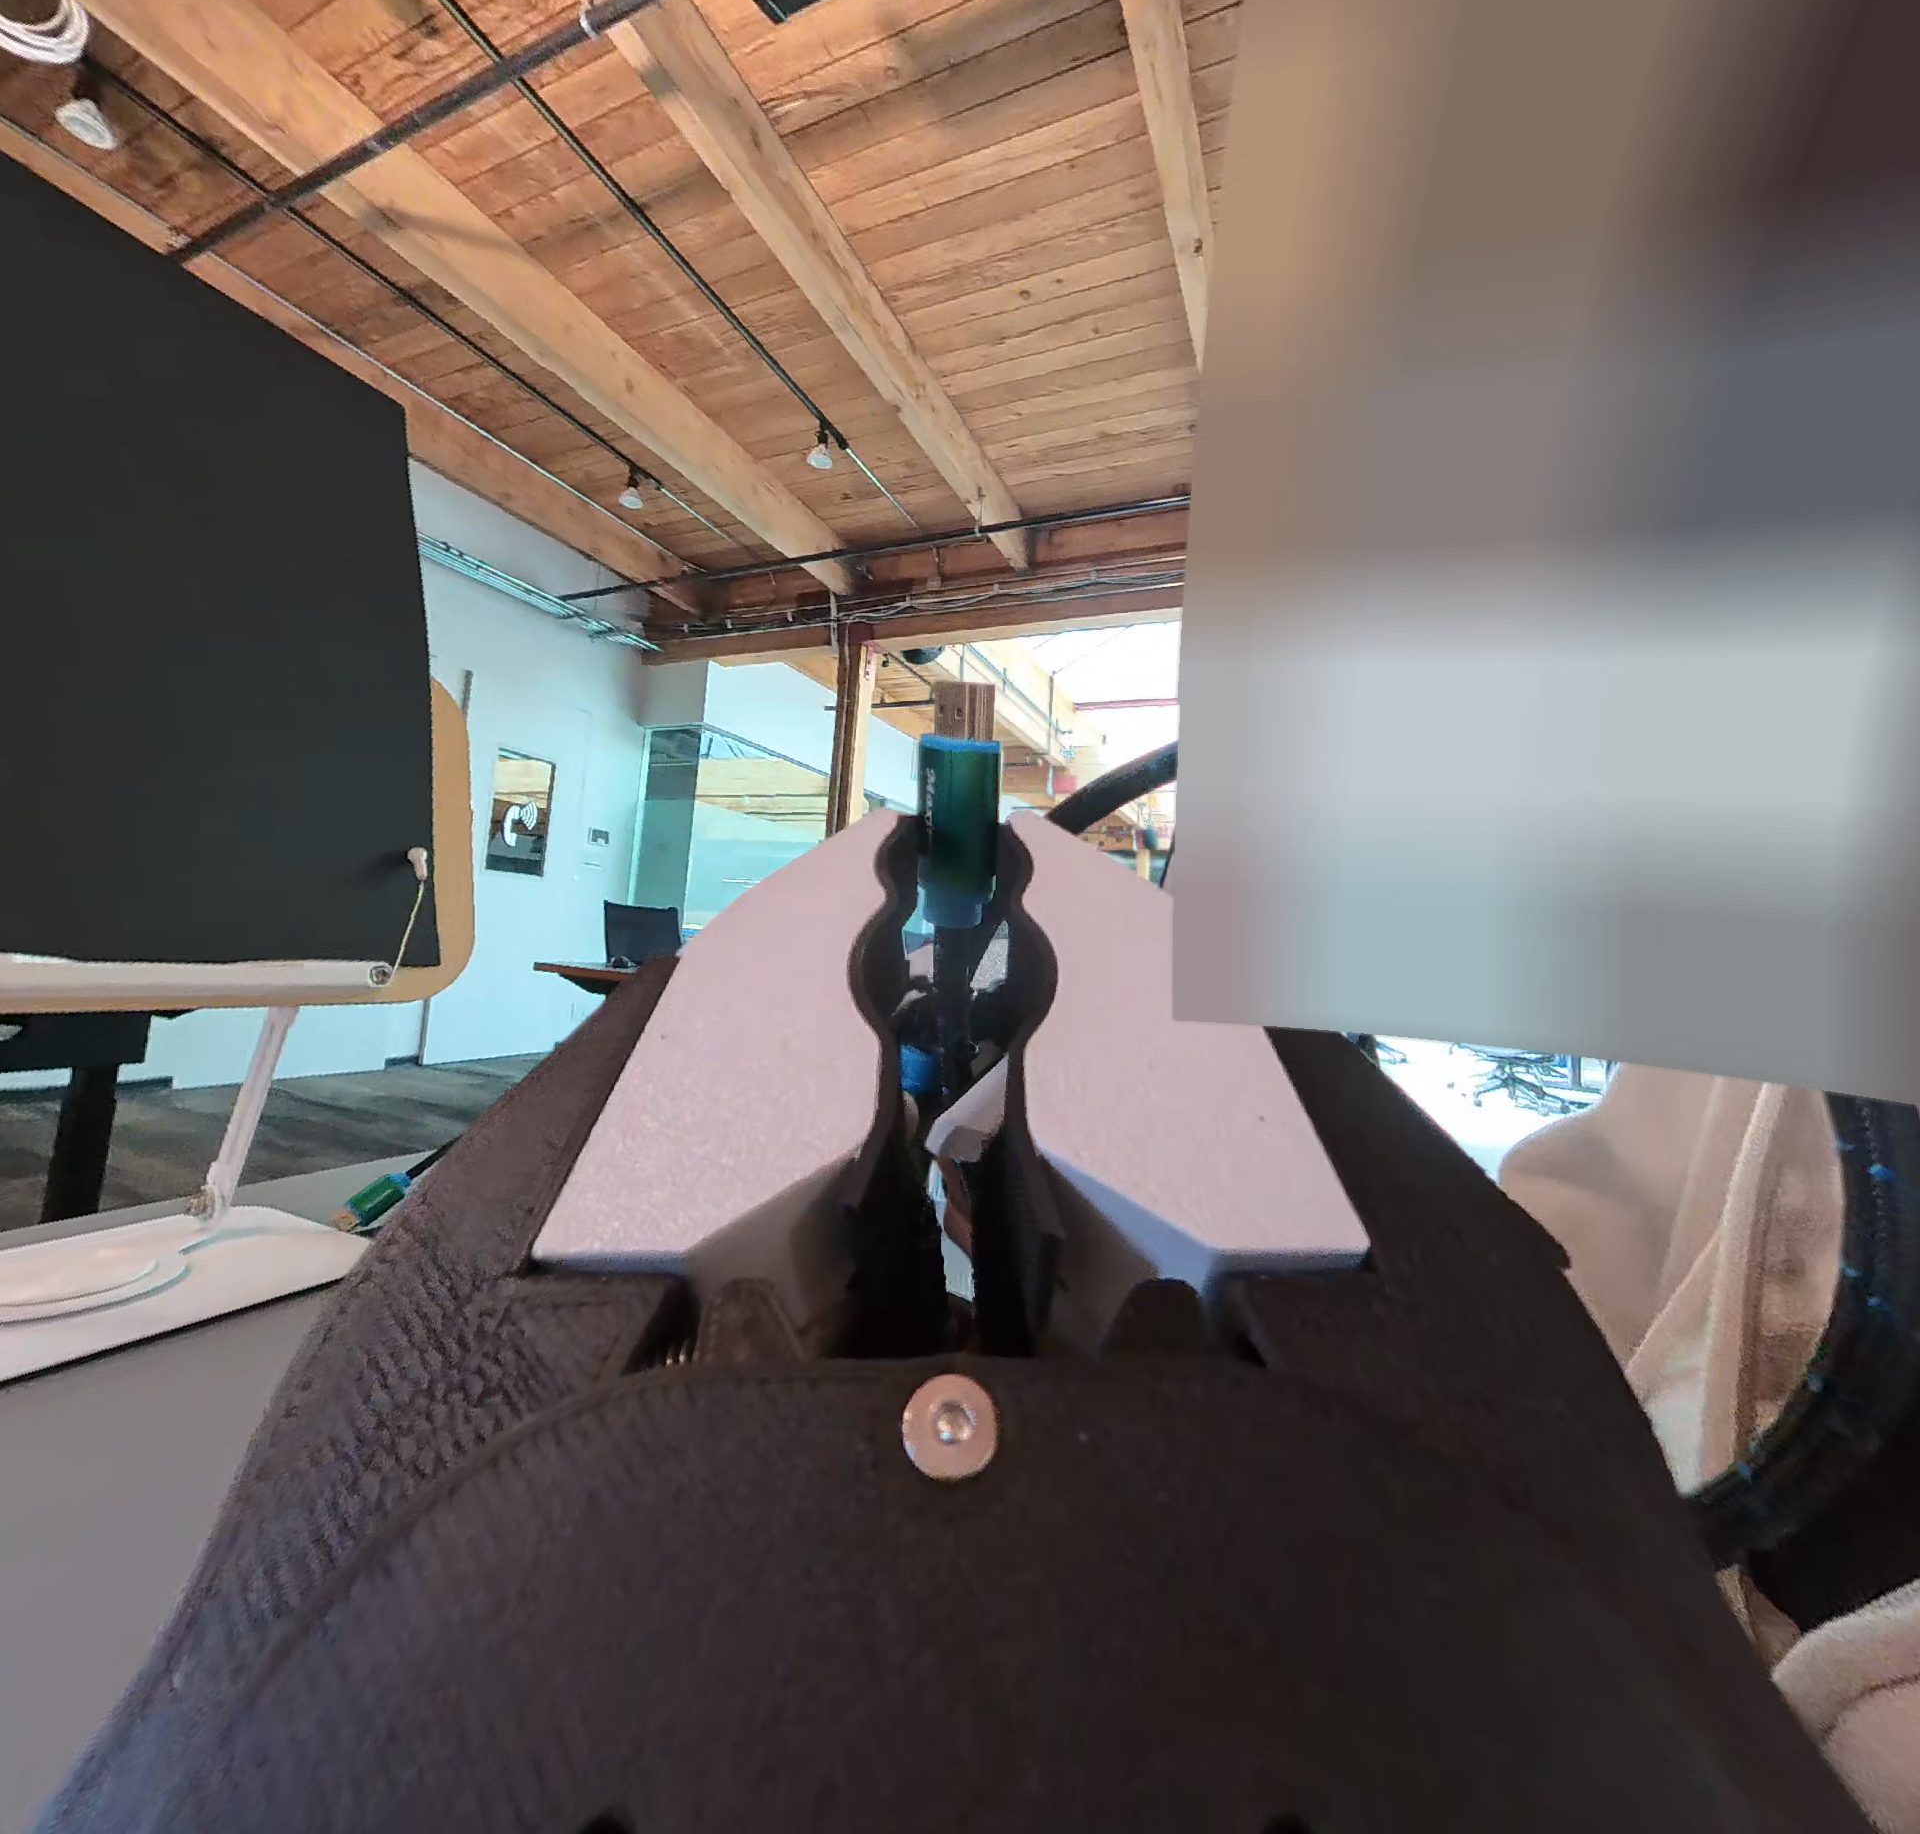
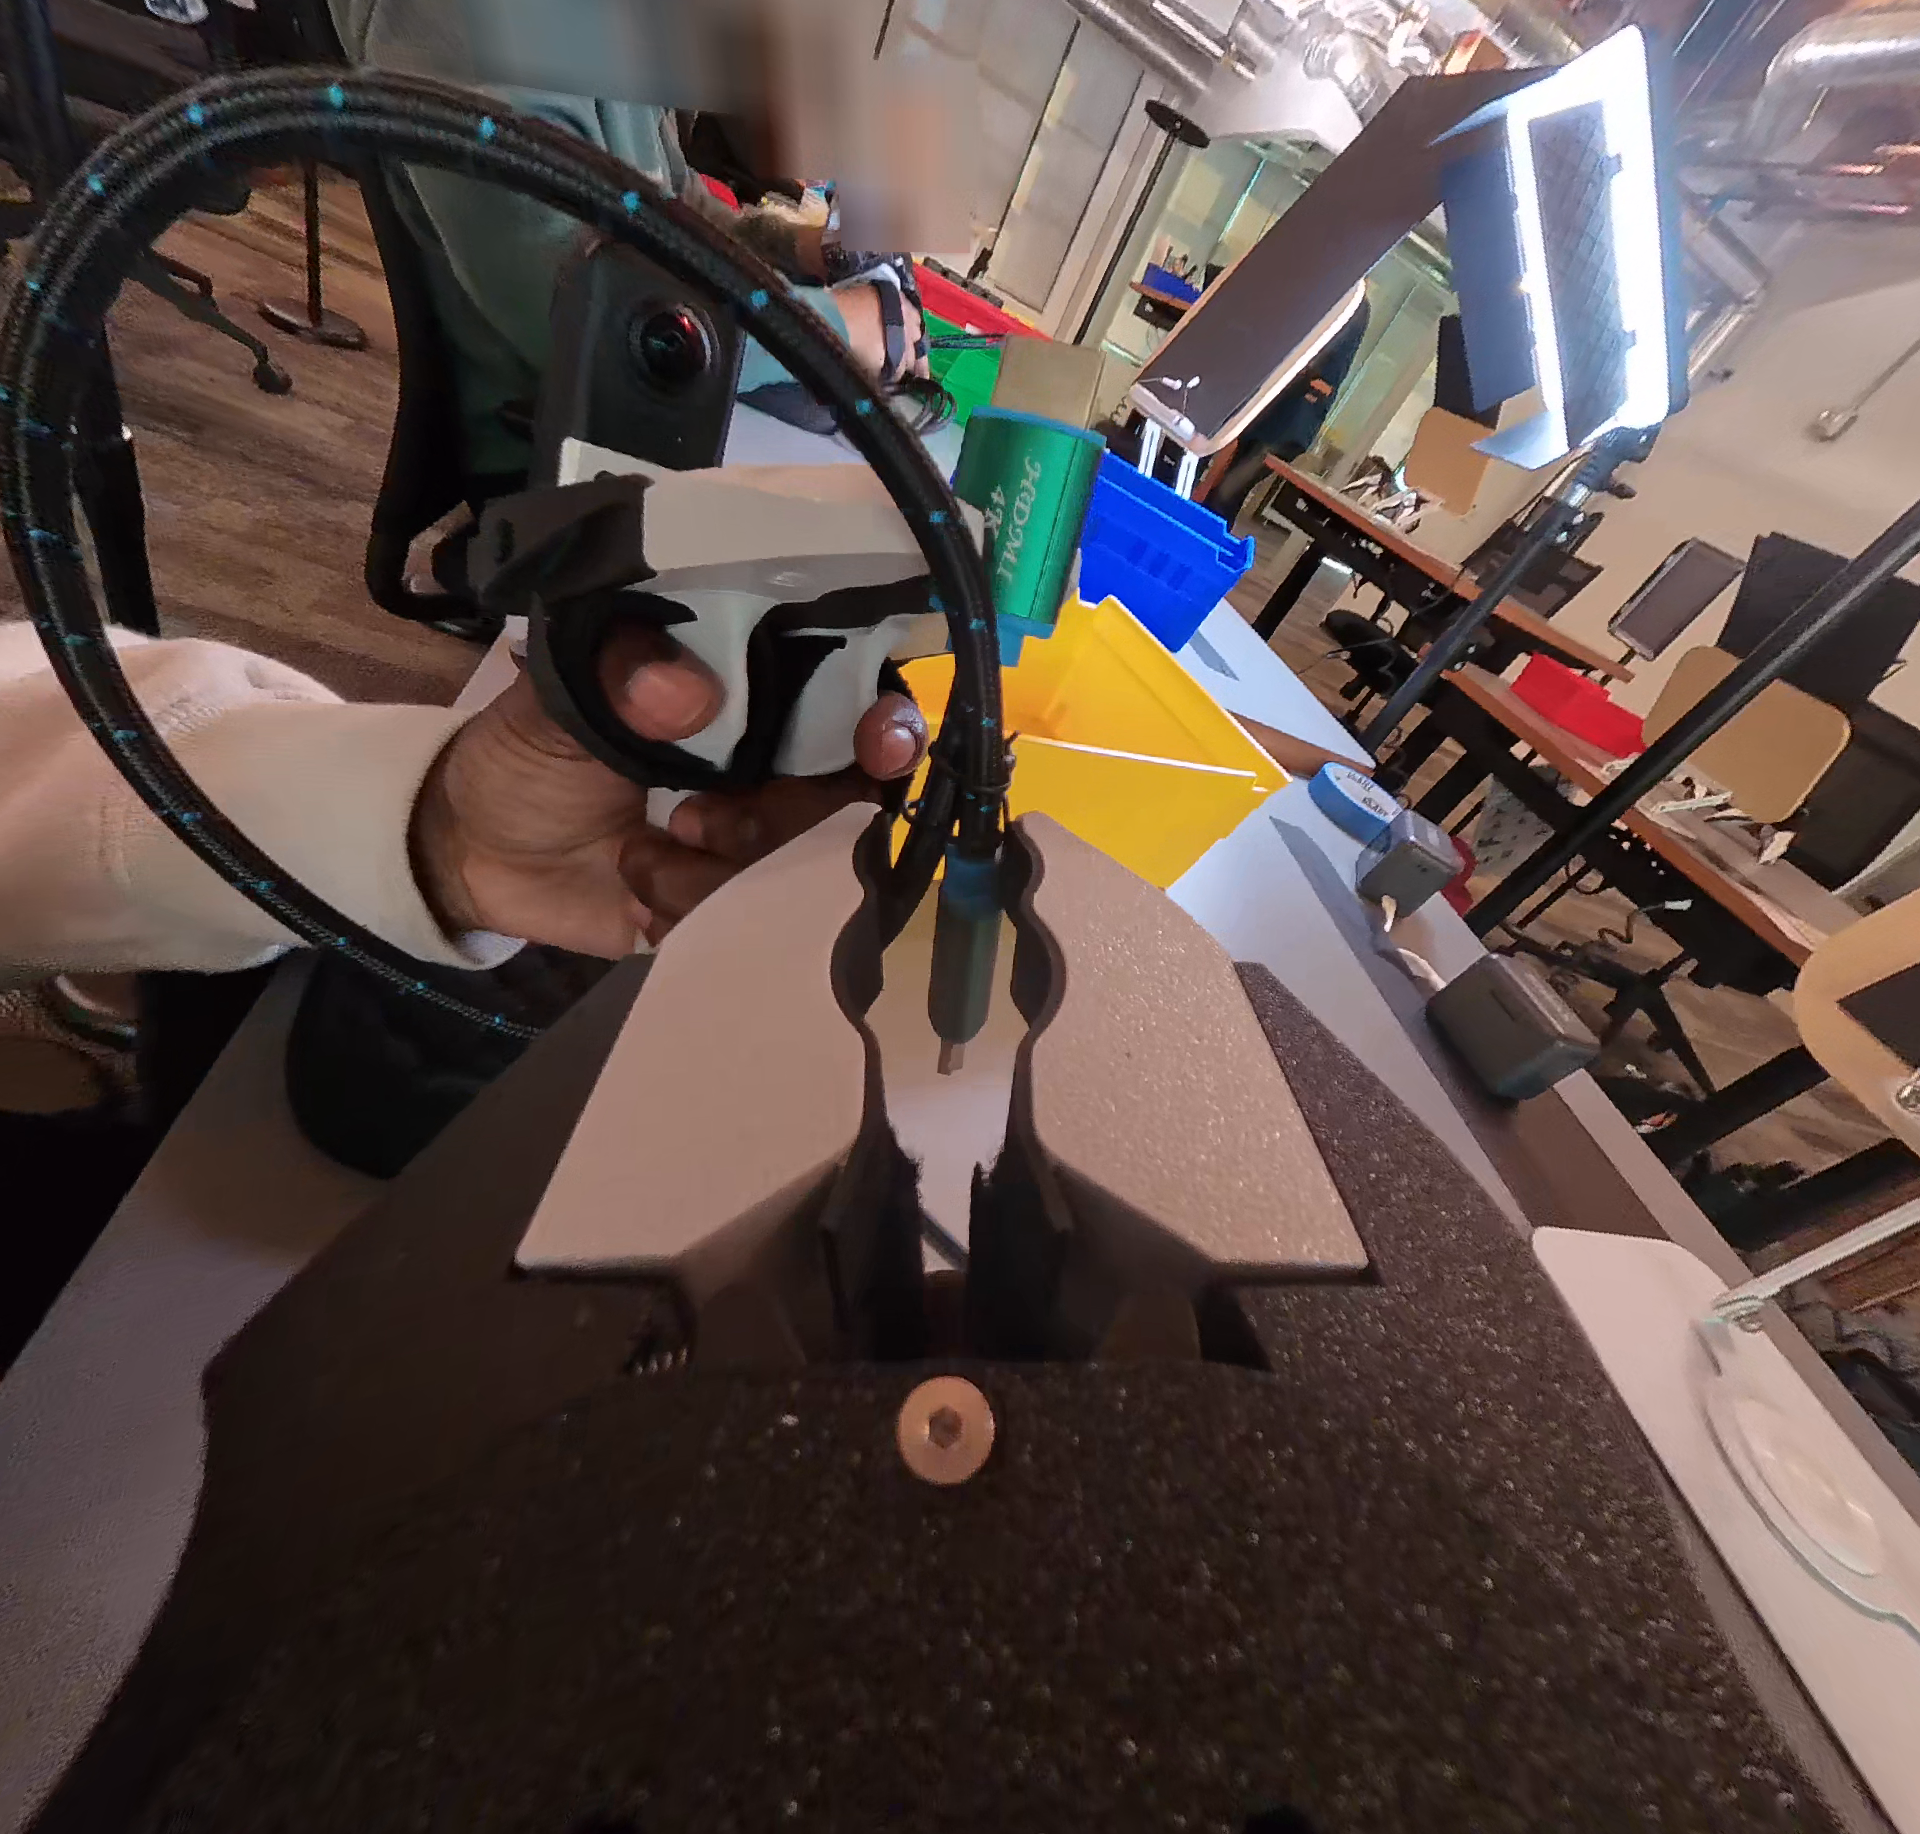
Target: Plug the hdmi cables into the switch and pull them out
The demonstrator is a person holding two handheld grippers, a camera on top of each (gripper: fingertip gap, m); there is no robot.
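Wooden ceiling beams and track lights fill the background of the left wrist view, with a black panel on a white stand seen at the left over a pale tabletop. At the centre, the left gripper is clenched on a green HDMI plug, whose metal tip is pointed upward beyond the fingertips; its braided black cable is run down between the fingers.

In the right wrist view, a white table is seen carrying a yellow bin, a blue bin, a roll of blue tape and two small grey boxes, one of them near the table's right edge. A lit panel lamp is mounted on a stand behind. The right gripper is closed on the blue collar of a second green plug, which is hung tip-down between the fingers. From there the braided cable is looped in a wide arc to the plug held by the other gripper, which is grasped by a hand in a cream sleeve.
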